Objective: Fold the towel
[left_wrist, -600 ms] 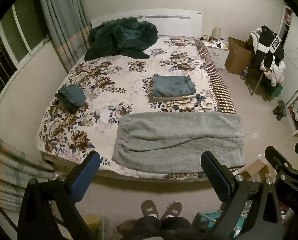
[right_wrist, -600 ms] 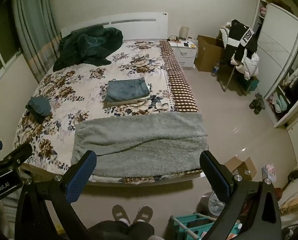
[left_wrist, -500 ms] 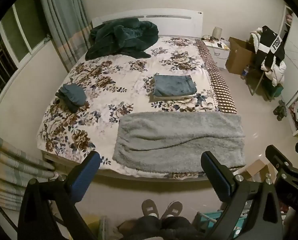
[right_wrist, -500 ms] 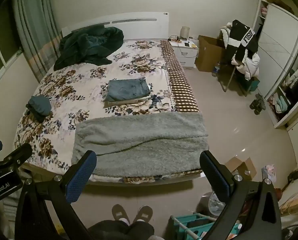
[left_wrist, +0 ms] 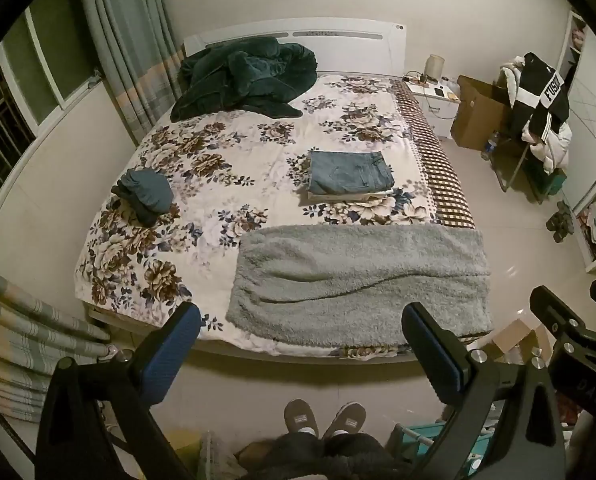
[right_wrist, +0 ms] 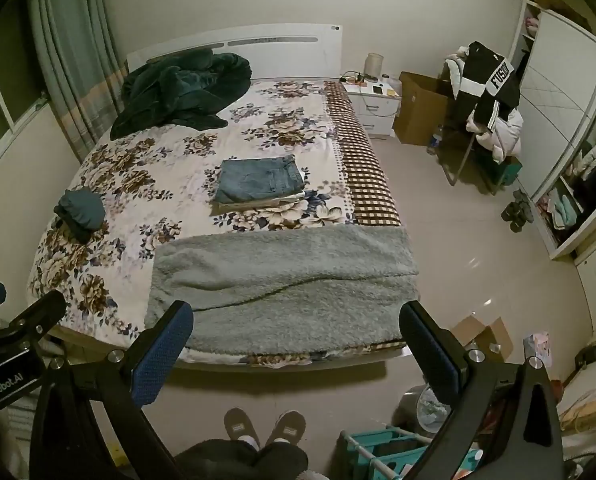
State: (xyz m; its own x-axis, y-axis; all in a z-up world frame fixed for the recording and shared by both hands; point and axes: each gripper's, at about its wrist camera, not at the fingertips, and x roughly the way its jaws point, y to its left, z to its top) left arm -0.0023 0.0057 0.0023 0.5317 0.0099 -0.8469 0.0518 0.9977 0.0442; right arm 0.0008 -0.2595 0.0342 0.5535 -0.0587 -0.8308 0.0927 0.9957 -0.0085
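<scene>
Both grippers, left (left_wrist: 299, 344) and right (right_wrist: 296, 342), hung wide open, empty; best pinch the grey towel's (left_wrist: 361, 280) near corners evenly.

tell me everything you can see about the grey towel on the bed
The grey towel is a thick, fluffy, fleece-like cloth, plain grey with no pattern. It lies spread out flat across the foot of the bed, on the floral bedcover, its long side along the foot edge. A long wavy crease or overlapped edge runs across it. Its right end reaches the bed's right side. Nothing rests on it, and neither pair of tongs touches it.
</scene>
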